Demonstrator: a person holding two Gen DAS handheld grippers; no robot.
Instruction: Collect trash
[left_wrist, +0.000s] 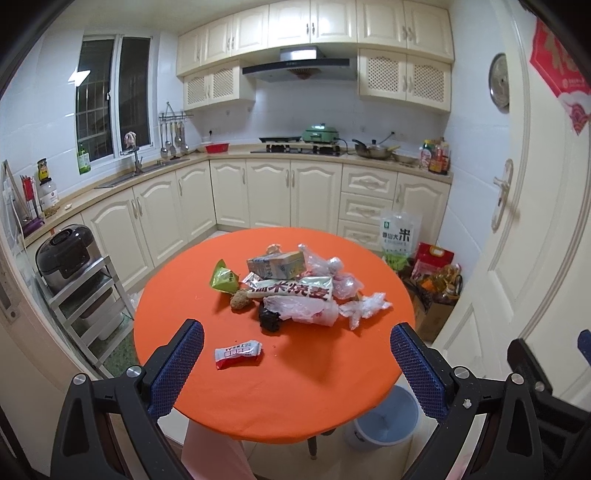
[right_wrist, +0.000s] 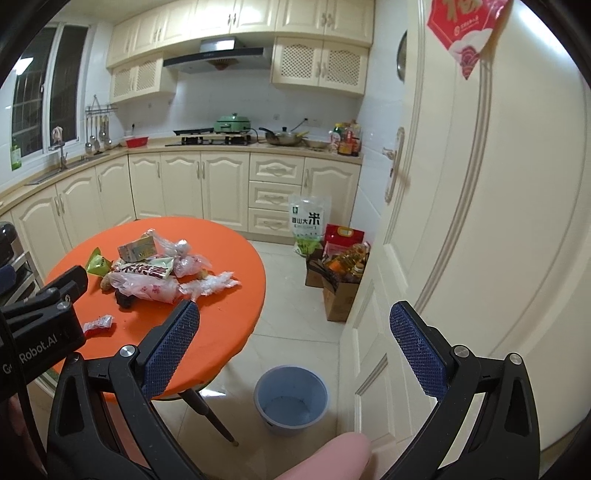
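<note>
The left gripper (left_wrist: 295, 363) stands with its blue textured pads spread wide apart and nothing between them; in the left wrist view it frames the near edge of the round orange-covered table (left_wrist: 295, 398) at lower centre. The right gripper (right_wrist: 293, 343) is likewise spread wide and empty, and in the right wrist view it sits off the table's right edge, above the tiled floor. The trash lies in a loose heap at the centre of the left wrist view: a green crumpled snack packet (left_wrist: 222, 278) on the heap's left, a pale rectangular carton (left_wrist: 275, 265) at the back, a long white wrapper with dark printed characters (left_wrist: 291, 288) in the middle, several crumpled clear plastic bags (left_wrist: 306, 310) toward the right and front, a brown lump (left_wrist: 241, 299) and a dark crumpled mass (left_wrist: 269, 319) at the near side. A small red-and-white wrapper (left_wrist: 238, 353) lies apart from the heap — nearer the frame's bottom, just beside the left gripper's left pad. A round blue plastic bin (right_wrist: 291, 400) stands on the floor at lower centre of the right wrist view, beside the table's dark leg (right_wrist: 210, 413) and close to the cream panelled door (right_wrist: 480, 229) at right — its inside looks empty. Cream kitchen cabinets (left_wrist: 273, 195) fill the background.
</note>
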